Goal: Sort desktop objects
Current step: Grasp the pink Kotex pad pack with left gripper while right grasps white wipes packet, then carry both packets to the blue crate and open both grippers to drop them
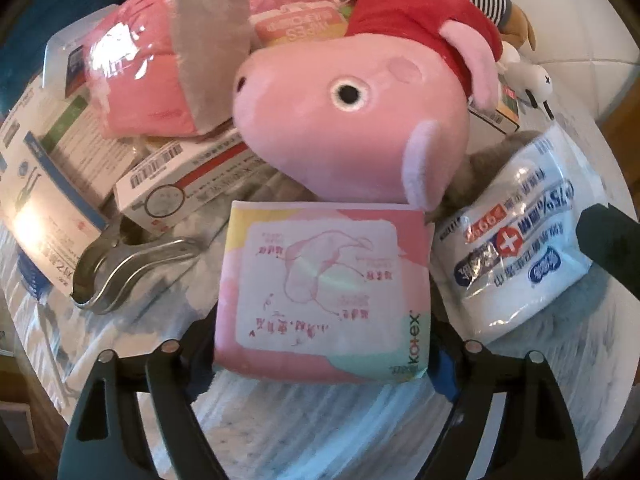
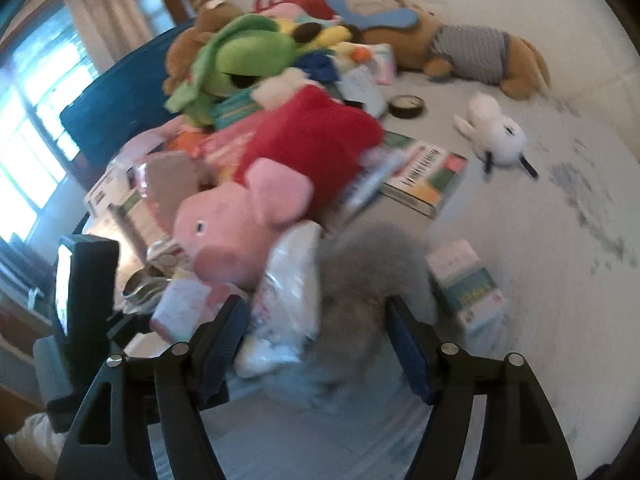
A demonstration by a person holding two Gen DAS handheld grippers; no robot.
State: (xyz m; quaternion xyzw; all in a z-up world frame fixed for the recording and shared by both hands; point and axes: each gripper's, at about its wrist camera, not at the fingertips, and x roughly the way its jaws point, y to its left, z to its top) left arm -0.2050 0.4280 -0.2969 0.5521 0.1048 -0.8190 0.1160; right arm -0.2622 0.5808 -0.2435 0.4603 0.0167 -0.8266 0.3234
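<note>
A pink Kotex pack [image 1: 324, 292] lies flat on the pale cloth, and my left gripper [image 1: 320, 354] is shut on it, a pad against each side. Above it rests a pink pig plush [image 1: 348, 120] in a red dress. A white wipes pack [image 1: 516, 248] lies to the right. In the blurred right wrist view my right gripper [image 2: 316, 320] stands open. The wipes pack [image 2: 288, 300] and a grey fluffy thing [image 2: 368, 280] lie loose between its fingers. The pig plush [image 2: 224, 236] is just beyond, and the Kotex pack [image 2: 184, 304] is at the left.
A metal clip [image 1: 120, 272], white boxes [image 1: 180, 184] and a pink tissue bundle [image 1: 152, 72] crowd the left. Farther off lie a green plush [image 2: 240, 56], a brown dog plush [image 2: 460, 48], a white plush [image 2: 496, 132], a barcode box [image 2: 424, 176] and a small box [image 2: 468, 284].
</note>
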